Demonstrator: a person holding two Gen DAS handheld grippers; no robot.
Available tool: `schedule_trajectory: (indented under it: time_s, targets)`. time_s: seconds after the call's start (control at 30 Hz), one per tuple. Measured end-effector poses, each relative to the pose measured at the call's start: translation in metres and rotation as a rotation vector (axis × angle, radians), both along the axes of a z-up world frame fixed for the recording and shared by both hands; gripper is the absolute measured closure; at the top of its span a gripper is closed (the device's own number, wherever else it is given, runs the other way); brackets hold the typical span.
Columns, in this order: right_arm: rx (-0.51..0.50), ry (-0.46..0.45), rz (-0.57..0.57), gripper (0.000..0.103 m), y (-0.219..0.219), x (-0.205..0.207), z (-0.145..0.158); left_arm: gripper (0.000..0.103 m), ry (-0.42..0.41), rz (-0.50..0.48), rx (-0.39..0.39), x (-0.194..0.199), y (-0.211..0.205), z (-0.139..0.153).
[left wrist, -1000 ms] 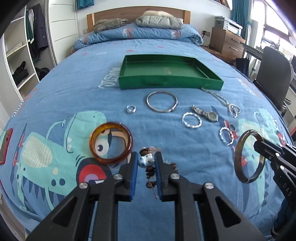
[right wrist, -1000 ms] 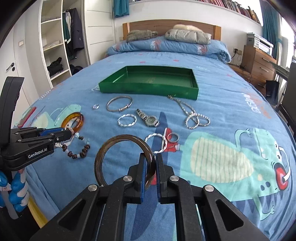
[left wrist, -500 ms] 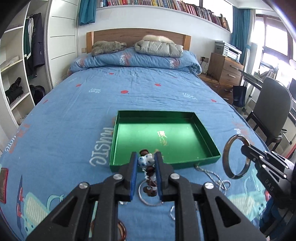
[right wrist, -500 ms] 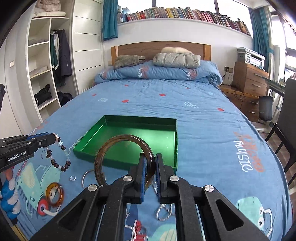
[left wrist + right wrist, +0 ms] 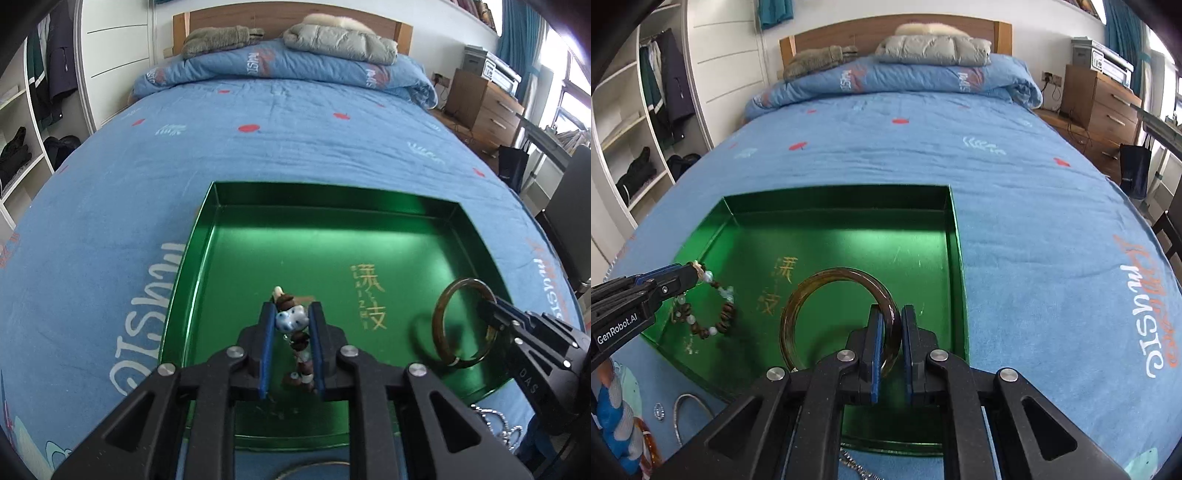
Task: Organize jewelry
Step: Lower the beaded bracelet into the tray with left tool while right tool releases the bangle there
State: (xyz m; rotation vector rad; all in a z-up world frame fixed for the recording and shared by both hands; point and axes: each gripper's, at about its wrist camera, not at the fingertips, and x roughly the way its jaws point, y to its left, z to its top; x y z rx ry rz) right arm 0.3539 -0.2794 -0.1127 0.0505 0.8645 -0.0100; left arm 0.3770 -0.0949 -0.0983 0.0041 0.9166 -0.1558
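Hanging over the green tray on the bed, both grippers carry jewelry. Left gripper: fingers clamped on a bead bracelet, which dangles above the tray's left side. Right gripper: fingers closed on a brown bangle, held upright above the tray's right part. A silver bangle lies on the bed beside the tray.
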Motion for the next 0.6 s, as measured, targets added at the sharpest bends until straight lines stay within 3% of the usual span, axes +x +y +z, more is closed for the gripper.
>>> schedule_trajectory:
  time_s: [0.13,0.4,0.5,0.6]
  targets:
    - [-0.026,0.048,-0.006,0.094,0.000,0.008,-0.015,0.086,0.037,0.022,0.001,0.010,0.013,-0.024]
    - [-0.105,0.070,-0.010,0.092,0.008,0.014,-0.015,0.086,0.018,0.001,0.017,0.010,0.010,-0.025]
    - [-0.146,0.086,0.000,0.081,0.012,0.016,-0.013,0.085,0.028,0.002,0.008,0.010,0.010,-0.023]
    - [-0.138,0.105,0.026,0.063,0.014,0.017,-0.009,0.085,0.039,-0.009,-0.003,0.009,0.010,-0.017]
